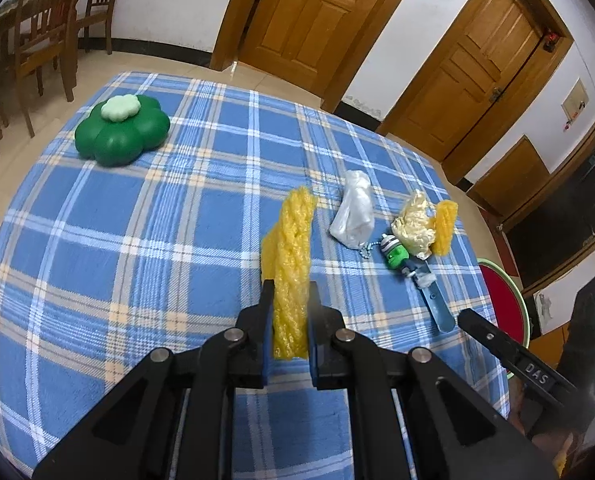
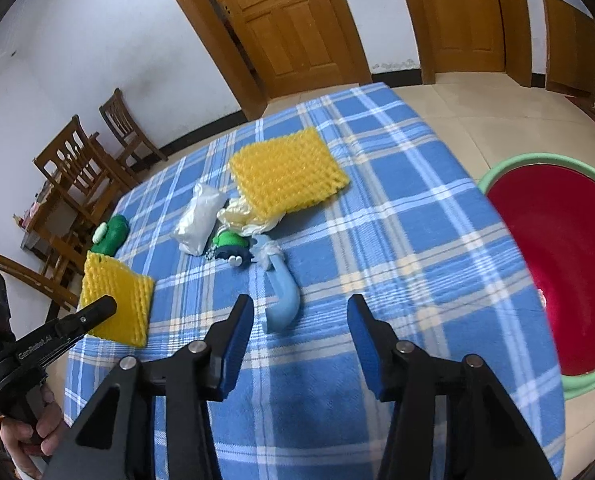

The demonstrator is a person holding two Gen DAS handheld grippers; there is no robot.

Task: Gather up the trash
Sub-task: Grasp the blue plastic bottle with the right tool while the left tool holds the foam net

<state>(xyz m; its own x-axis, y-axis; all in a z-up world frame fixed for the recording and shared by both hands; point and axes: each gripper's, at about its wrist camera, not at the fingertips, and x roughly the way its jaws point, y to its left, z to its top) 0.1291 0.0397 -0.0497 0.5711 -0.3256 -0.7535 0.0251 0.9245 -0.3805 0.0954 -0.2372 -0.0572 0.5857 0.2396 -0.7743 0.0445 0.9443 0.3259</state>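
My left gripper [image 1: 291,286] is shut on a yellow foam net [image 1: 293,240], held upright just above the blue plaid tablecloth [image 1: 157,240]. Beyond it lie a white plastic bag [image 1: 353,212], a crumpled cream wrapper [image 1: 413,224] and a second yellow foam net [image 1: 445,224]. In the right wrist view my right gripper [image 2: 300,303] is open over the cloth, close to a light blue scoop [image 2: 283,296]. The held net [image 2: 117,304] hangs at the left. The flat yellow net [image 2: 289,176], bag [image 2: 199,220] and wrapper [image 2: 241,216] lie farther off.
A green toy keychain [image 2: 229,242] lies by the scoop. A green flower-shaped box [image 1: 123,132] sits at the far left of the table. A red basin with a green rim [image 2: 493,172] stands on the floor to the right. Wooden chairs [image 2: 81,168] and doors stand beyond.
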